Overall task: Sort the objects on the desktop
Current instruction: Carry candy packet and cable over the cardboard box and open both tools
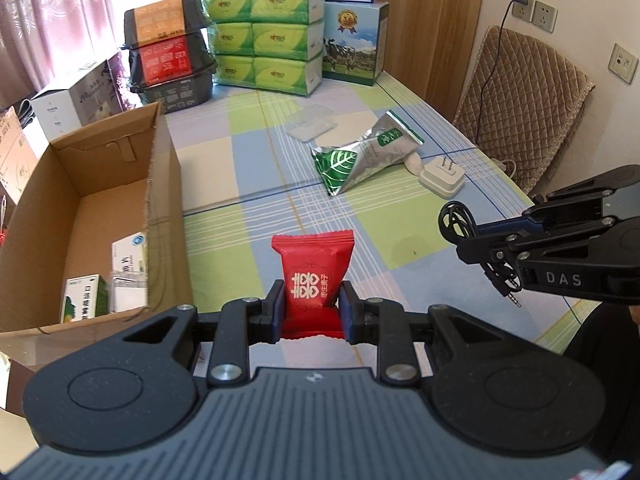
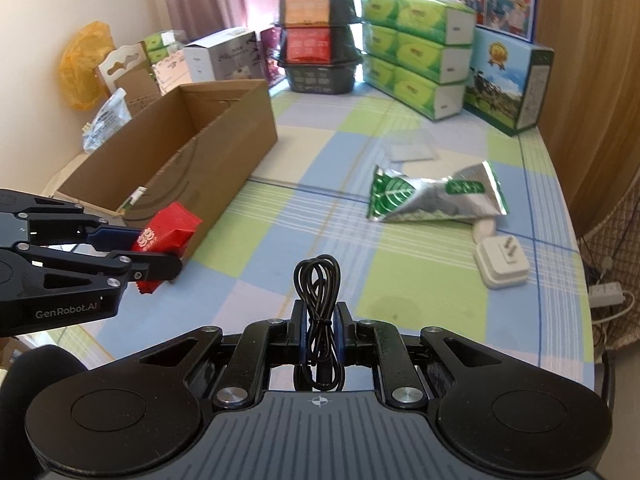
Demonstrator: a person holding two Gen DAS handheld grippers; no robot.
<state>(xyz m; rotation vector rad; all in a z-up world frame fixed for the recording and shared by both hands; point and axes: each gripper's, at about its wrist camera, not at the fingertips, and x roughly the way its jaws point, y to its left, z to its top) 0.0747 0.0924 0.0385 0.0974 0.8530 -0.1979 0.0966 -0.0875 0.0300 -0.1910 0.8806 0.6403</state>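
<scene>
**Both grippers loaded above the checked tablecloth**

Left gripper point(image 1: 310, 306): jaws closed most of the way onto a red foil snack packet with white double-happiness print point(image 1: 313, 276). The packet stands upright between the blue pads, lifted off the table. In the right wrist view it sits at 9 o'clock, just in front of the near corner of the open brown cardboard box point(image 2: 224, 140).

Right gripper point(image 2: 319, 320): jaws nearly together, pinching a coiled black audio cable point(image 2: 318, 280). The loop sticks up past the fingertips; in the left wrist view the cable's plug end dangles below the gripper at 3 o'clock.

Inside the box, left wrist view at 8 o'clock: small white and green cartons point(image 1: 86, 298) lie on the floor of it.

On the green, blue and cream checked tablecloth point(image 1: 360, 248), at 1 o'clock: a silver and green leaf-print foil pouch point(image 1: 360, 156) lies on its side. A white two-prong plug adapter point(image 1: 442, 176) rests just beside it, prongs up. A clear plastic tray point(image 1: 310, 124) lies beyond the pouch.
</scene>
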